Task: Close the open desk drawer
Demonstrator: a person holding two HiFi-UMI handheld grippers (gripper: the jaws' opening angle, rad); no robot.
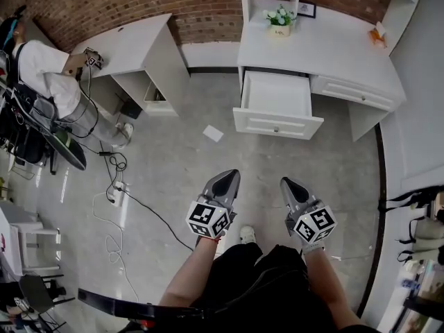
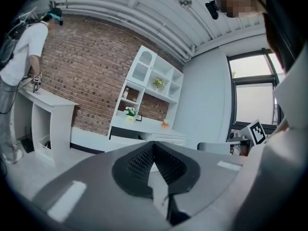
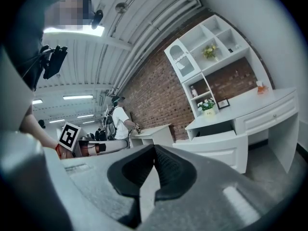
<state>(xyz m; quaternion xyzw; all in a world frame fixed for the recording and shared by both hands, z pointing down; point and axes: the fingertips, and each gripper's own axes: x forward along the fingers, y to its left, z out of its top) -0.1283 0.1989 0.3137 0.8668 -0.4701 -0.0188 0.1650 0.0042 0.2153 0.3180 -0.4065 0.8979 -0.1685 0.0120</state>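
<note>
The white desk (image 1: 333,47) stands against the brick wall, and its left drawer (image 1: 277,104) is pulled far out, empty inside, with a small knob on its front panel (image 1: 276,125). The desk's right drawer (image 1: 352,92) is pushed in. Both grippers are held above the floor, well short of the desk. My left gripper (image 1: 229,177) is shut and holds nothing; my right gripper (image 1: 286,182) is shut and empty too. In the right gripper view the open drawer (image 3: 221,148) shows ahead, beyond the shut right gripper (image 3: 154,148). The left gripper (image 2: 153,146) points toward the desk (image 2: 144,126).
A second white desk (image 1: 132,47) stands at the back left, with a person (image 1: 48,75) working at it. Cables and a power strip (image 1: 114,189) lie on the floor at left. A sheet of paper (image 1: 213,133) lies before the drawer. A flower pot (image 1: 279,21) sits on the desk.
</note>
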